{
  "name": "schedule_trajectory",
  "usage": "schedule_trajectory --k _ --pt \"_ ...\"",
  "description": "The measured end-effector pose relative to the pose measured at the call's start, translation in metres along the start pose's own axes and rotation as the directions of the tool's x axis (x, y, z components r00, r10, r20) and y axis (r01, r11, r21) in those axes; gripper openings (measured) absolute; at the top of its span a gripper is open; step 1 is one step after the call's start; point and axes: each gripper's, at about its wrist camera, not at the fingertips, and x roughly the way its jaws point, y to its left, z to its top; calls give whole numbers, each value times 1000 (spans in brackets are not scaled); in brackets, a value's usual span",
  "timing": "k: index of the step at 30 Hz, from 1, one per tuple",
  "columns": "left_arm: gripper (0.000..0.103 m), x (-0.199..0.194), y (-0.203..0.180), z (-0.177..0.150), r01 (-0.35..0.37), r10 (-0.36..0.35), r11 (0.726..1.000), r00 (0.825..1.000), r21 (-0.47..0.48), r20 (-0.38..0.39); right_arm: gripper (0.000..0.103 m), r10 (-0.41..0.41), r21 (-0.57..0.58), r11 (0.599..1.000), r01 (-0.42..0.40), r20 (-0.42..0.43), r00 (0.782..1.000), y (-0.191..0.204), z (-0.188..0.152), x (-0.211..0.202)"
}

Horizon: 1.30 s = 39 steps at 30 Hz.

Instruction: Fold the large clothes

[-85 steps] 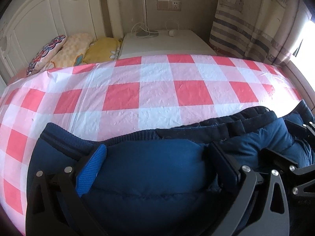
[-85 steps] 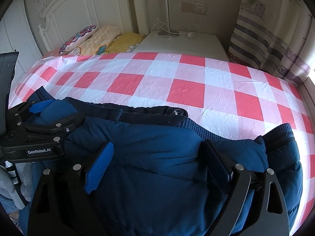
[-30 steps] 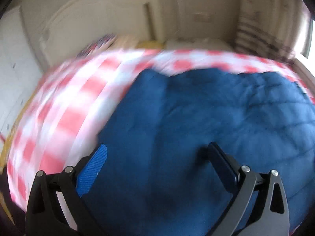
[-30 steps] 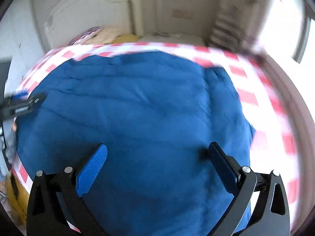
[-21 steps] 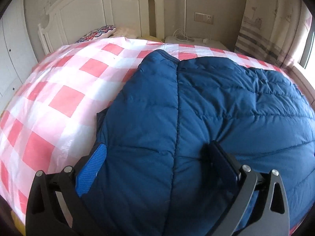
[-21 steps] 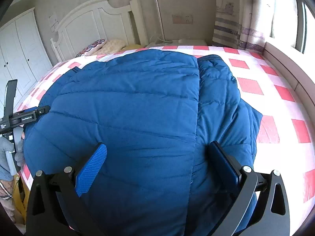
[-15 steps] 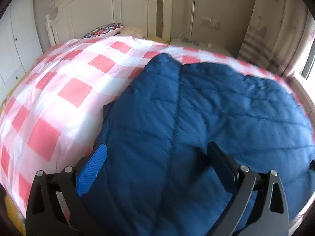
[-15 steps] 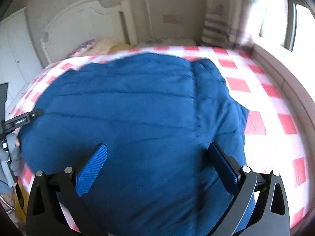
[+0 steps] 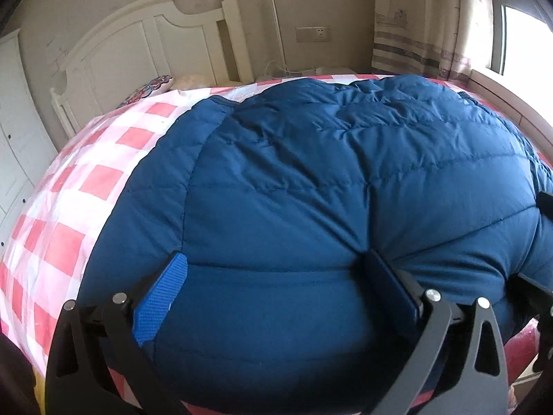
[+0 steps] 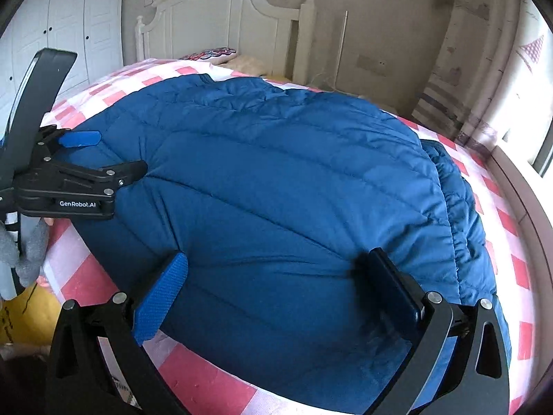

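Observation:
A large navy quilted down jacket [image 9: 345, 180] lies spread on the bed's red-and-white checked sheet [image 9: 86, 180]; it also fills the right wrist view [image 10: 276, 180]. My left gripper [image 9: 276, 276] is open, its jaws wide apart over the jacket's near edge, fabric bulging between them. It also shows in the right wrist view [image 10: 96, 155] at the jacket's left edge. My right gripper [image 10: 276, 276] is open, jaws wide over the jacket's near right part. A folded layer or sleeve [image 10: 459, 214] lies along the right side.
A white headboard [image 9: 145, 55] and pillows [image 9: 155, 86] stand at the far end. A nightstand with cables [image 9: 311, 71], a wall socket and a curtain [image 9: 421, 27] are at the back right. White wardrobes [image 10: 69, 17] stand on the left. The bed's near edge is just below the grippers.
The jacket, bunched by both grippers 2.8 s ago, now lies spread flat. In the last second both grippers have pulled back to its near edge and stayed open.

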Motion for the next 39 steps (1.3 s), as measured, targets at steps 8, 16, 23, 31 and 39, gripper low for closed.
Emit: schedule_trajectory --k 8,16,23,31,39 --pt "101 4 6 -1 24 -24 1000 1000 -3 5 98 -65 142 988 60 33 997 -54 -14 -41" --pt "101 4 5 -1 26 -26 1000 1000 -4 4 98 -39 328 944 32 14 999 -115 -60 -62" --pt "101 4 6 -1 28 -28 1000 1000 -6 7 98 107 669 715 -203 183 977 -145 -107 -108" --pt "101 4 6 -1 29 -29 1000 1000 -6 7 96 200 663 704 -253 158 967 -112 -103 -71" --pt "101 4 6 -1 29 -29 1000 1000 4 3 99 79 734 668 -124 96 992 -104 -68 -31"
